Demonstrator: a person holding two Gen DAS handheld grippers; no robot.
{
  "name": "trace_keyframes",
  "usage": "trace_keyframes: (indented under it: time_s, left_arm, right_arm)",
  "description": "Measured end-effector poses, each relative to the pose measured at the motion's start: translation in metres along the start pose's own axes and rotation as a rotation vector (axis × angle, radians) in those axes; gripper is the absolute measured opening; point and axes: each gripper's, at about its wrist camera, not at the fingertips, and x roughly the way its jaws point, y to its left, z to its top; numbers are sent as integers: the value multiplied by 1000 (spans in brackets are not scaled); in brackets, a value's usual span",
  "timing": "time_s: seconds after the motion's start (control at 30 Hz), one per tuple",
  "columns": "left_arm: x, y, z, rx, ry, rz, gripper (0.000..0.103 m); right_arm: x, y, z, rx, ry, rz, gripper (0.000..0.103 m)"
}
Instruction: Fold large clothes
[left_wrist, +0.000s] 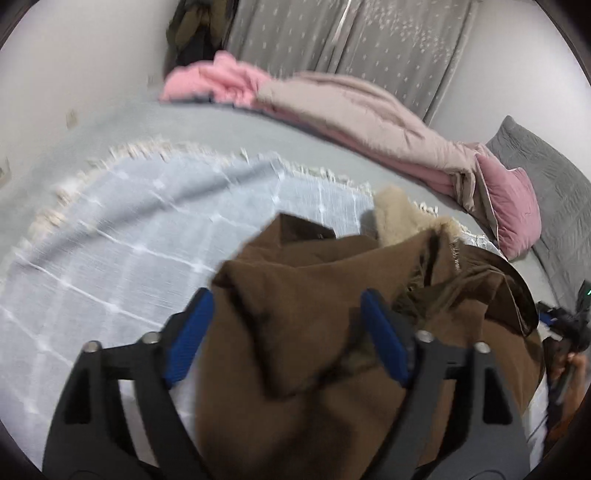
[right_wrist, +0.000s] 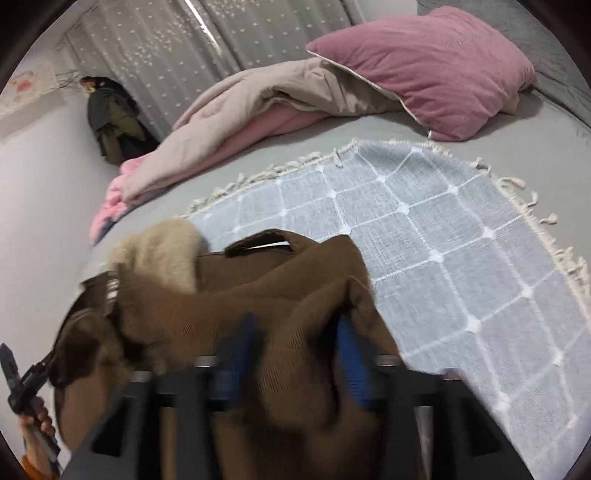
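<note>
Brown coat (left_wrist: 306, 332) bunched between both grippers' fingers (left_wrist: 192, 332)

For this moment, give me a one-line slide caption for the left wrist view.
Left tool with its blue fingers spread around a bunched brown coat above a checked blue throw.

Left gripper (left_wrist: 286, 332) jaws spread; right gripper (right_wrist: 295, 349) narrower
</note>
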Motion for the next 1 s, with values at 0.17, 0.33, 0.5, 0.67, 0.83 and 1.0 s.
trace_keyframes:
  time_s: [0.17, 0.33, 0.5, 0.67, 0.83, 1.0]
  left_arm:
    - [-5, 28, -26, 3, 200, -90, 85]
    - [29, 50, -79, -104, 466, -263, 85]
    - [41, 54, -82, -272, 432, -410, 71]
    - [53, 68, -95, -559, 396, -449, 24]
    - [-17, 48, -54, -549, 272, -464, 16]
    - [-107, 40, -28, -495, 184, -520, 15]
  right_arm:
    - [-30, -23, -19, -9, 82, 47, 82]
    - [4, -72, -64, 160, 285, 110, 83]
    - [19, -81, -80, 355, 271, 459, 80]
    - [27, -54, -87, 413, 233, 412, 32]
    - [-41, -28, -68, 441, 61, 442, 20]
    - [-133, 7, -55, 337, -12, 487, 18]
